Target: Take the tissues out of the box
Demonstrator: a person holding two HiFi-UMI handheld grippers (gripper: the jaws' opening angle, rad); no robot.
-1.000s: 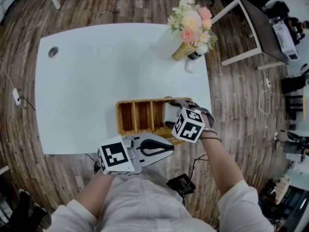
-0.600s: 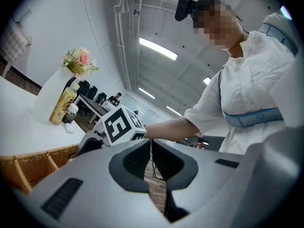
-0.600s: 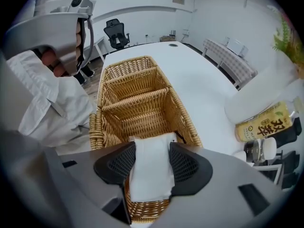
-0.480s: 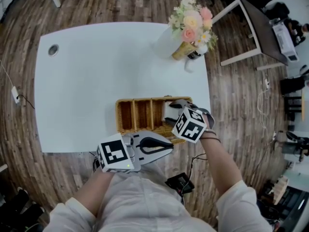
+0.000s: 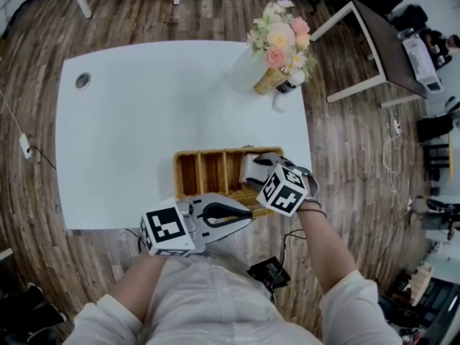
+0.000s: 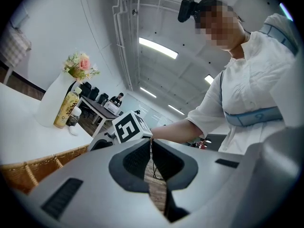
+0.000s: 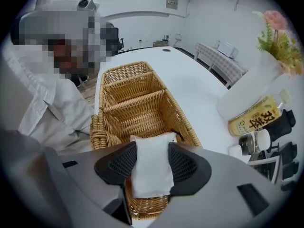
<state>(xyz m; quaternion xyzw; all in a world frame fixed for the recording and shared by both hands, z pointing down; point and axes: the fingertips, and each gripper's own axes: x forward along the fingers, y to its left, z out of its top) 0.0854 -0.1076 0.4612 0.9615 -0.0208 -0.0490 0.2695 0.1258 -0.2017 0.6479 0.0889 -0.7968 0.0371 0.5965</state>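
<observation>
A wicker basket (image 5: pixel 208 152) with three compartments sits at the white table's near edge. A white tissue pack (image 5: pixel 251 168) stands in its right compartment. My right gripper (image 5: pixel 257 172) reaches down into that compartment. In the right gripper view its two dark pads press on both sides of the tissue pack (image 7: pixel 151 170), so the right gripper (image 7: pixel 152 151) is shut on it, low inside the basket (image 7: pixel 128 87). The other two compartments look empty. My left gripper (image 5: pixel 249 213) hovers off the table's near edge, below the basket. Its jaws meet at the tips, and the left gripper (image 6: pixel 151 141) holds nothing.
A white vase of flowers (image 5: pixel 277 45), a yellow bottle (image 5: pixel 267 79) and a small dark bottle (image 5: pixel 287 86) stand at the table's far right. A round cable hole (image 5: pixel 83 81) is at the far left. Another table (image 5: pixel 388 42) stands to the right, on the wooden floor.
The right gripper's jaws have narrowed around the tissue pack inside the basket. The left gripper has stayed near the table's edge, shifting only slightly.
</observation>
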